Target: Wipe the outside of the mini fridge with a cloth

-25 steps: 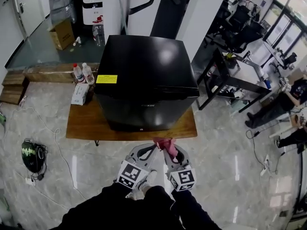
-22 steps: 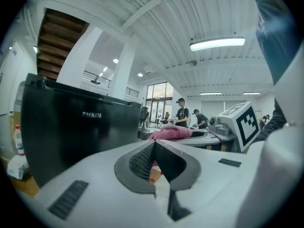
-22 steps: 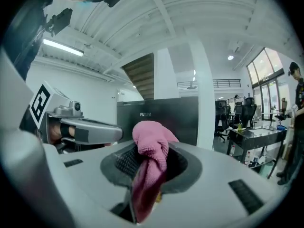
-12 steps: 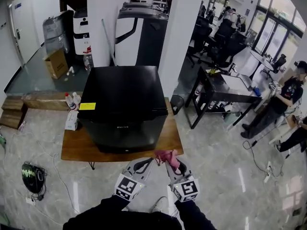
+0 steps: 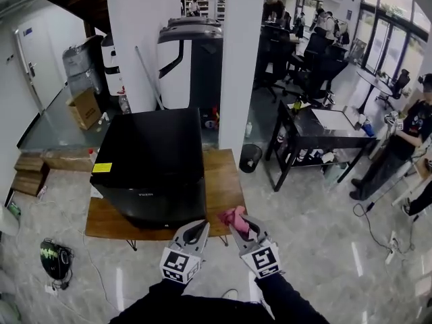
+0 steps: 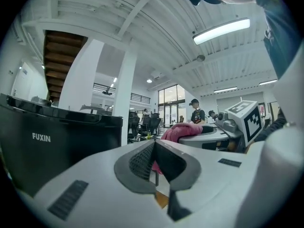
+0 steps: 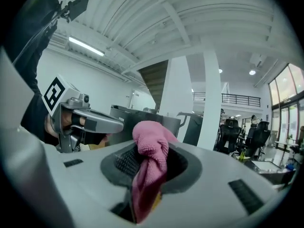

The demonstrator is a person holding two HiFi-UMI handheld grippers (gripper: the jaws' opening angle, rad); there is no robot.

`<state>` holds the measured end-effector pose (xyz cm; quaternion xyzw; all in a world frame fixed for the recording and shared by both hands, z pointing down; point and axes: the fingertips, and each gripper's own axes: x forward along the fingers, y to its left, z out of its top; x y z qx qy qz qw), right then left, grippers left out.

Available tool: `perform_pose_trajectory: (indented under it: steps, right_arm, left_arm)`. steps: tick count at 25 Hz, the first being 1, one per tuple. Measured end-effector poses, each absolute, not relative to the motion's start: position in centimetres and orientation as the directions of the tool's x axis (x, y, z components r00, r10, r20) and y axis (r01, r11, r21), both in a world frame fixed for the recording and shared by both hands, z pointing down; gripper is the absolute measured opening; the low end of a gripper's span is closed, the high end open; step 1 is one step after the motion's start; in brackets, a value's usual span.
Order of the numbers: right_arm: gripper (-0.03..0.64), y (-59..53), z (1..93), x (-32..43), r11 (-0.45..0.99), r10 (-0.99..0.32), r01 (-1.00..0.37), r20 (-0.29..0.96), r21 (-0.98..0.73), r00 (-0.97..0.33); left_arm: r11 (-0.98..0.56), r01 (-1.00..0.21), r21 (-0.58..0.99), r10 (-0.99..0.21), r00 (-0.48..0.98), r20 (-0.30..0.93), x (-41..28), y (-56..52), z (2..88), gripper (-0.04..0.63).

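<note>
Cloth (image 7: 151,144), pink and nubby, in right gripper (image 7: 146,164)

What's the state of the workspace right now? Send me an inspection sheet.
Surface: wooden table, bare to the right of the fridge.
Job's things: black mini fridge upright on the table, door shut; pink cloth not touching it.
Clutter: small items left of the fridge, mostly hidden.
Grippers: left gripper fingers together, empty; right gripper shut on the cloth; both near the table's front right corner.
Cables: thin cable on the floor at right.
Surroundings: white pillar, black desk, cardboard box, person at right.
</note>
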<state>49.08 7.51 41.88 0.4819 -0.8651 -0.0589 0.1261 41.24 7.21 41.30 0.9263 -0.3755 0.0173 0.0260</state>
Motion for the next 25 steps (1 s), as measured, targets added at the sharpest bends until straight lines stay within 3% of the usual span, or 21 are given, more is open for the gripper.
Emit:
perform_pose_trajectory:
  steps: [9,25]
  right_arm:
    - [0.110,1.6,41.7,50.6,0.621,-0.781,-0.703,0.191,0.348,-0.595]
    - [0.110,-7.1,43.1,46.1,0.638,-0.762,-0.578,0.310,0.508,-0.568]
  left_arm:
    - [-0.649,-0.760,0.036,-0.759,0.650,0.038,44.5,4.0,39.9,0.006]
    - [-0.741,-0.668,0.071,-0.666,0.744,0.054,44.0,-0.8,41.9,0.006]
